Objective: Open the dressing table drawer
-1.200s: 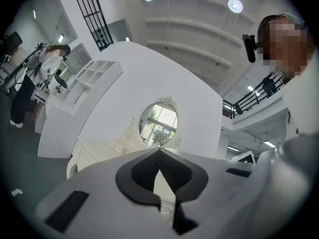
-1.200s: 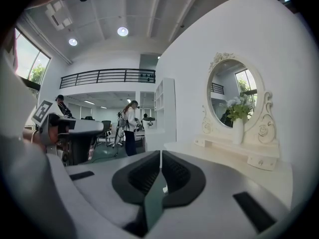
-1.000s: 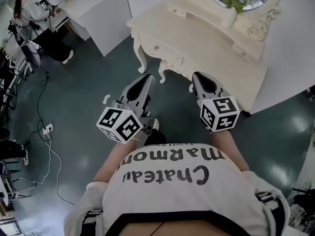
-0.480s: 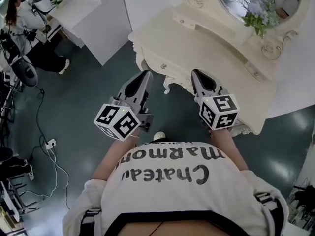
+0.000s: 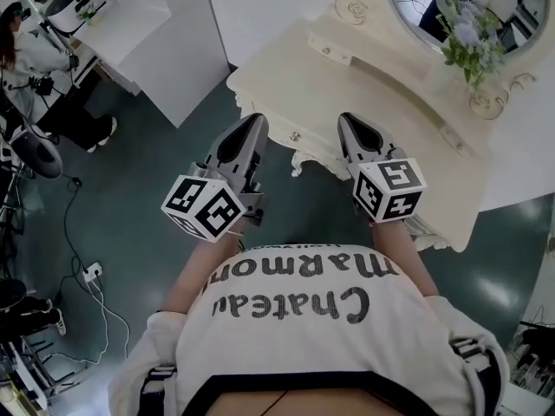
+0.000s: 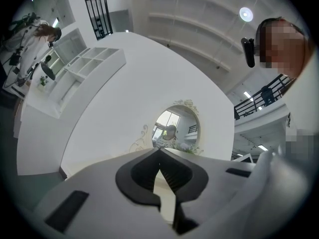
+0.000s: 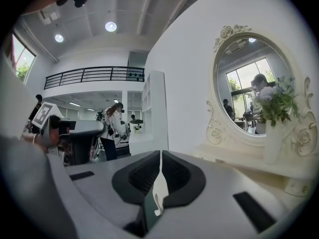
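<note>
We're looking at a dark teal floor (image 5: 147, 198) with a glossy sheen and a power strip (image 5: 87, 272) lying on it, white walls (image 6: 124, 98), a white shelf unit (image 5: 173, 50) off to the left, round ceiling lights (image 7: 110, 27), a bright window (image 7: 20, 59) and a railed balcony (image 7: 94, 74) upstairs.

The dressing table (image 5: 381, 102) looks like cream-painted wood, smooth with a soft satin sheen; its carved scrollwork has the same finish. Its oval mirror (image 5: 434, 11) is glossy glass. The dark green floor (image 5: 147, 189) is smooth and shiny, catching pale light patches. The left tool (image 5: 257, 121) and the right tool (image 5: 348, 121) have matt grey plastic shells around black ribbed pads (image 6: 174, 176). The shirt (image 5: 303, 354) is soft white cloth with flat black print.
</note>
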A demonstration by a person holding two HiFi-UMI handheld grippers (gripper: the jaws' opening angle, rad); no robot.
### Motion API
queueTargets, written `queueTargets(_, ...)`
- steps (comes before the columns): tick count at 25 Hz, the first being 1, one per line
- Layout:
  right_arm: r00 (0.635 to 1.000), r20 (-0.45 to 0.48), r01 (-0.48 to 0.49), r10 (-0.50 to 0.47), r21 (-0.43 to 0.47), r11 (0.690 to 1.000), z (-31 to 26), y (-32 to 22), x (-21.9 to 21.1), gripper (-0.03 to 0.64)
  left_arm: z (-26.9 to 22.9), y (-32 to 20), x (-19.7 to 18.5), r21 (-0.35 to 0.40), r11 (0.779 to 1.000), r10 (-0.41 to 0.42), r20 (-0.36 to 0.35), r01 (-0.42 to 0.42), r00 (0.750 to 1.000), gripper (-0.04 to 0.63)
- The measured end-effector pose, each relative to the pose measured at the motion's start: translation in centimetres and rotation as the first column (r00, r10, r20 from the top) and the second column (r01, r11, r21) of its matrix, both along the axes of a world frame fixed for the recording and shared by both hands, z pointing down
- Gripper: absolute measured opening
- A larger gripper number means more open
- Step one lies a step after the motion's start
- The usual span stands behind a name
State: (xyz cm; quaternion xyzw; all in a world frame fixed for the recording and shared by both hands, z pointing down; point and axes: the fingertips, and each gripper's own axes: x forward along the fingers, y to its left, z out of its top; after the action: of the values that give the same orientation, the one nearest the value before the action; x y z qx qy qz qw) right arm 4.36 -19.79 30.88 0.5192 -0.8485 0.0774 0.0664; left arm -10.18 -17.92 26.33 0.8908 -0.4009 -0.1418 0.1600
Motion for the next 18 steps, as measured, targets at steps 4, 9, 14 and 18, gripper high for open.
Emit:
queueTargets(4, 1.000, 0.013, -0.008, 0.009, -0.021, 1.000, 0.4, -0.7, -0.8, 0.031, 0.4, -1.0, -0.9, -0.014, 1.000, 0.016, -0.014, -0.016, 1.000, 0.023)
queueTargets(9, 0.998, 0.051, -0.025, 0.027, -0.052, 0.998, 1.3, -1.6, -0.5, 0.031, 0.8, -1.7, -0.9, -0.012, 0.999, 0.042, -0.013, -0.042, 0.999, 0.023)
queueTargets(14, 0.997, 0.044, -0.063, 0.069, -0.128, 0.990, 3.9, -1.7, 1.2, 0.031, 3.6, -1.9, 0.1, -0.096, 0.992, 0.081, 0.018, -0.079, 0.997, 0.023)
queueTargets(18, 0.996, 0.021, -0.078, 0.082, -0.156, 0.985, 5.3, -2.9, 1.9, 0.031, 4.7, -2.8, -0.2, -0.128, 0.989, 0.072, 0.014, -0.069, 0.997, 0.023)
